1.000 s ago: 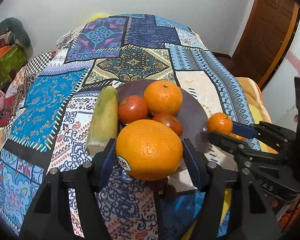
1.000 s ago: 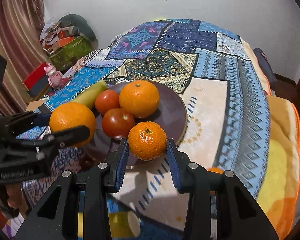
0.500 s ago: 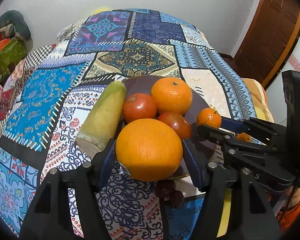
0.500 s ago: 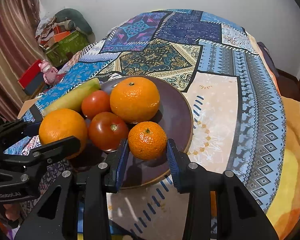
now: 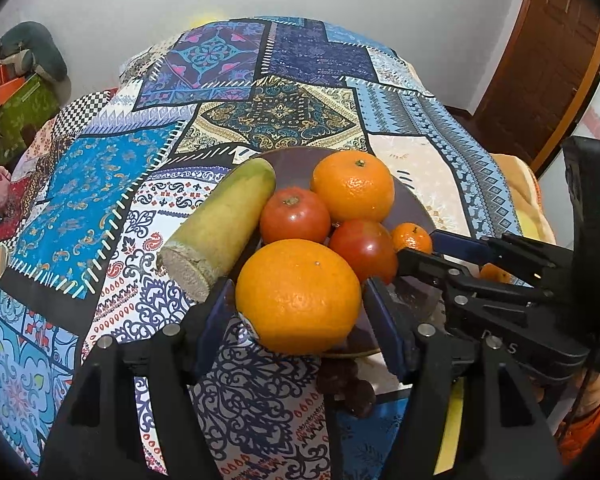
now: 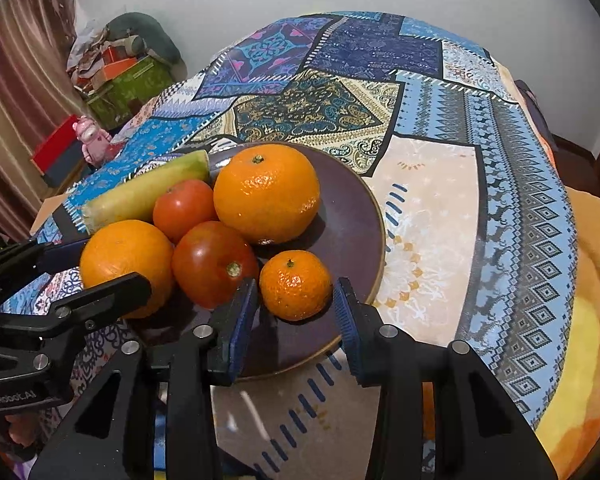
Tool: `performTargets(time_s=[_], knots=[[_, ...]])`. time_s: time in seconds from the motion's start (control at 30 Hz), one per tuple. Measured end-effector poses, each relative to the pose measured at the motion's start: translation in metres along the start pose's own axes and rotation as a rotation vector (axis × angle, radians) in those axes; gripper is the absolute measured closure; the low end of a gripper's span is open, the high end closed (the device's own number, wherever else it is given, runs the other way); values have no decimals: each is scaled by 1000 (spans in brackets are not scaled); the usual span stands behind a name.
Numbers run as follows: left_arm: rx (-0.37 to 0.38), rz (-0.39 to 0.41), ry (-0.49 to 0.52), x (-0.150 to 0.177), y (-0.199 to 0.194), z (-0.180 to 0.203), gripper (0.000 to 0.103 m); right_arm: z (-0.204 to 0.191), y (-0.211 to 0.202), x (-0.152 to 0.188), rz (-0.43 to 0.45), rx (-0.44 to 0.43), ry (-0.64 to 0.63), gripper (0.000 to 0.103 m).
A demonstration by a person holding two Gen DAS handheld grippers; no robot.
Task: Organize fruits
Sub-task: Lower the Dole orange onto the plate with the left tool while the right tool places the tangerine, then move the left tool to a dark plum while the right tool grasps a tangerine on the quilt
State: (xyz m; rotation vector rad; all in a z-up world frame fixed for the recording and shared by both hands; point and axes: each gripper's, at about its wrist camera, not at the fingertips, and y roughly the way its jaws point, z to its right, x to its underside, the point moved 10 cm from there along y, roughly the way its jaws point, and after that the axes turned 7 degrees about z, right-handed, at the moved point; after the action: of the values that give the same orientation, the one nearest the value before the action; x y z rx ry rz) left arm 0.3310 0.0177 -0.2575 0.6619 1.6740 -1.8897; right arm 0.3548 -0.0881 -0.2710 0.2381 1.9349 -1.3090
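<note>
While the left tongs (image 5: 300,312) stay clamped on a large, dimpled orange (image 5: 298,296) at the near rim of the dark plate (image 6: 352,216), the right tongs (image 6: 294,322) stand slightly apart around a small mandarin (image 6: 295,285) resting on the plate beside two tomatoes (image 6: 214,262).

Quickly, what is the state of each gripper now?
Left gripper: closed on the large orange.
Right gripper: open around the small mandarin, gaps visible both sides.
</note>
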Motion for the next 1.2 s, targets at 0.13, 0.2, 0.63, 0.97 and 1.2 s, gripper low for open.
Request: performTargets(time_s=[0.13, 0.2, 0.63, 0.97, 1.2], knots=[[-9, 21, 24, -3, -11, 3, 36, 1, -12, -3, 20, 3, -5, 64], [-8, 27, 32, -5, -17, 5, 36, 2, -20, -5, 33, 9, -10, 63], [-10, 46, 60, 5, -55, 11, 36, 24, -79, 1, 102, 63, -6, 59], [2, -22, 66, 41, -52, 11, 36, 47, -87, 32, 69, 105, 28, 56], [8, -65, 43, 58, -36, 4, 37, 63, -74, 48, 24, 116, 63, 56]])
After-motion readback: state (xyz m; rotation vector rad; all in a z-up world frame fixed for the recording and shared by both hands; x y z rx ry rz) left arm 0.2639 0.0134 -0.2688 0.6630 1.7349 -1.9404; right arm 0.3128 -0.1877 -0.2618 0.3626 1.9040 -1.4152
